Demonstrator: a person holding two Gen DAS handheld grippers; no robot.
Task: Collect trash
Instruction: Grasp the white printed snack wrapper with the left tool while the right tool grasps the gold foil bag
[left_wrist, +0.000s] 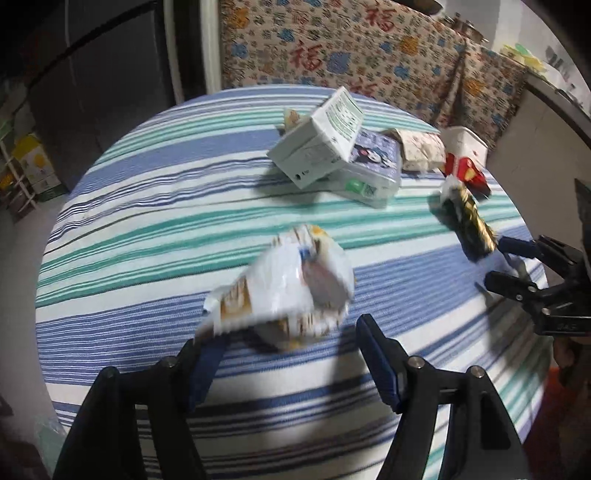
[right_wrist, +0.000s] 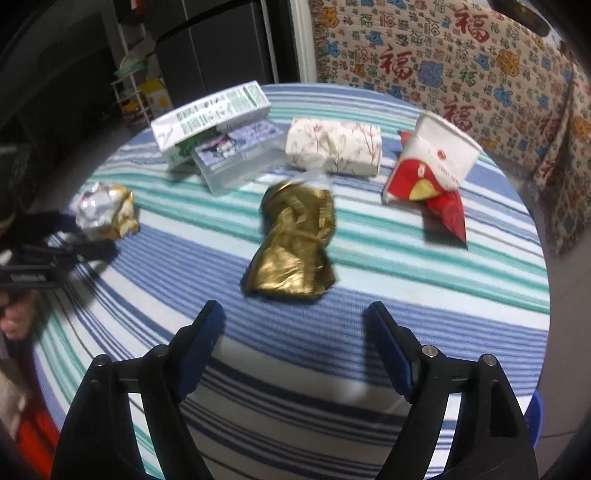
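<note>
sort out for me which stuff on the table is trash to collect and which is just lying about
Trash to collect:
crumpled white wrapper
crumpled gold wrapper
red and white snack bag

Likely just lying about (my judgement):
white and green carton
clear plastic box
floral tissue pack
striped tablecloth

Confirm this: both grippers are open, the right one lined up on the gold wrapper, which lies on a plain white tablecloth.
One thing is wrong: the tablecloth is striped blue, teal and white, not plain white, as the right wrist view shows. The rest holds: the right gripper is open, lined up on the gold wrapper, and the left gripper is open too.
</note>
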